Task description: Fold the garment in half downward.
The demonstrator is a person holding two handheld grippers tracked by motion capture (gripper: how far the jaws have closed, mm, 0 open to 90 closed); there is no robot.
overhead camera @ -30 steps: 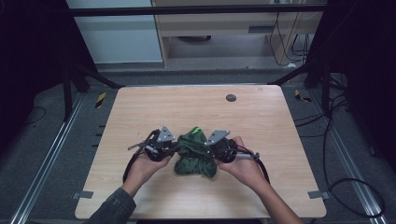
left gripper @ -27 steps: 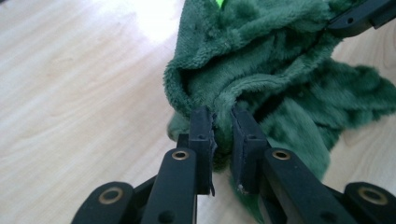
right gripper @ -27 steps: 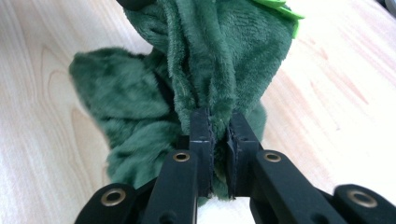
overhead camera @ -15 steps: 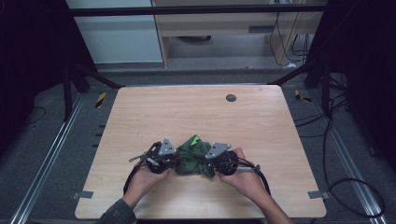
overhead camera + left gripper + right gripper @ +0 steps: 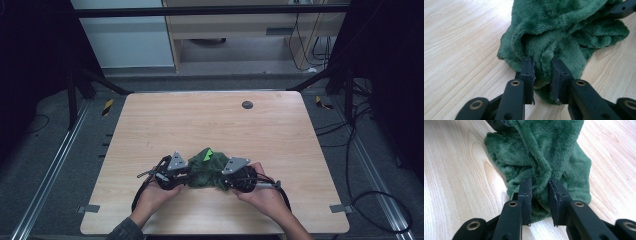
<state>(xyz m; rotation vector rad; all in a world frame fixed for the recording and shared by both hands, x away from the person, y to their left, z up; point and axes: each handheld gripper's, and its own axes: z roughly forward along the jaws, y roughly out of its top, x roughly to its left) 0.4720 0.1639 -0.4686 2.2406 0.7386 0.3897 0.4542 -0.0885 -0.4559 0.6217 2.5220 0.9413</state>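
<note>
A cloth (image 5: 206,170) lies on the table (image 5: 210,125) near my edge, between my left gripper (image 5: 186,175) on its left and my right gripper (image 5: 220,177) on its right, both touching it.

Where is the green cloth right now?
In the high view, the green cloth lies bunched near the table's front edge, between the left gripper and right gripper.

crumpled green fleece cloth (image 5: 205,170) bunched on table.

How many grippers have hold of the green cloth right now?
2. The left gripper pinches a fold at the green cloth's left end; the right gripper pinches its right end.
</note>
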